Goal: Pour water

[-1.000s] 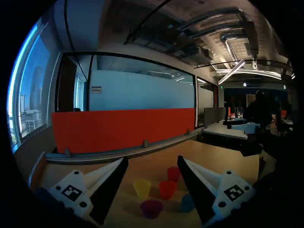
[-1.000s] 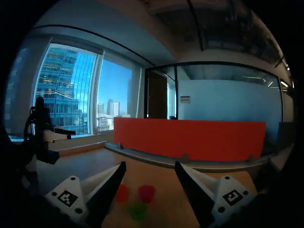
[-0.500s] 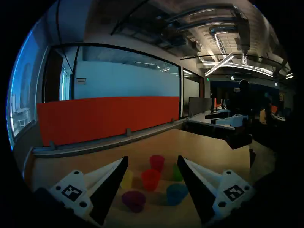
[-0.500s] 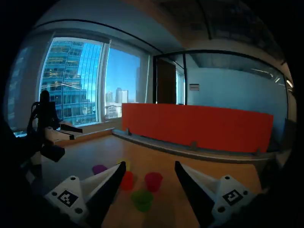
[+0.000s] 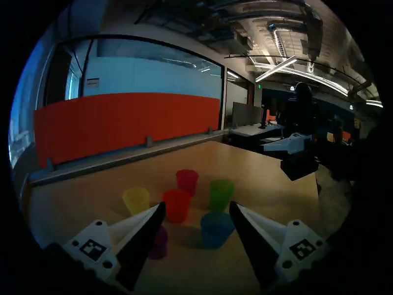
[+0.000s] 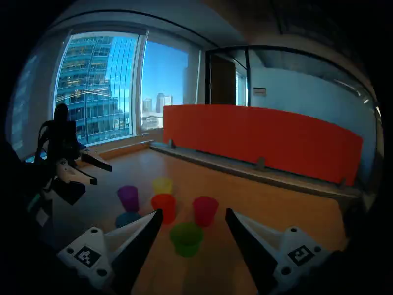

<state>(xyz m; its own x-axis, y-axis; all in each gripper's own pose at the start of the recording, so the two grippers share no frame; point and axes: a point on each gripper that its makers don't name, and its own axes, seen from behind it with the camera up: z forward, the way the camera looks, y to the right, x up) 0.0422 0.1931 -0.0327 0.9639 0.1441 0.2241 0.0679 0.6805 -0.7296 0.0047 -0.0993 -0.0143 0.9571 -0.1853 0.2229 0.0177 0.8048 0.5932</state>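
Note:
Several small coloured cups stand clustered on a wooden table (image 5: 275, 182). The left gripper view shows yellow (image 5: 136, 199), orange-red (image 5: 176, 205), pink (image 5: 187, 181), green (image 5: 221, 194), blue (image 5: 216, 228) and purple (image 5: 158, 242) cups. My left gripper (image 5: 196, 203) hovers open just short of them, holding nothing. My right gripper (image 6: 193, 211) is open too, facing the cluster from another side, with the green cup (image 6: 186, 238) nearest and the pink cup (image 6: 205, 210) behind it. Each gripper also appears farther off: the right gripper (image 5: 294, 152) and the left gripper (image 6: 78, 167).
A long orange partition (image 5: 123, 118) with a metal rail runs along the table's far edge. Tall windows (image 6: 98, 88) stand beyond the left gripper. Other desks (image 5: 250, 130) and dark office furniture lie past the table's right end.
Both views have tipped down and drawn nearer the table, so the cup cluster sits higher and shows more fully. Both grippers stay open.

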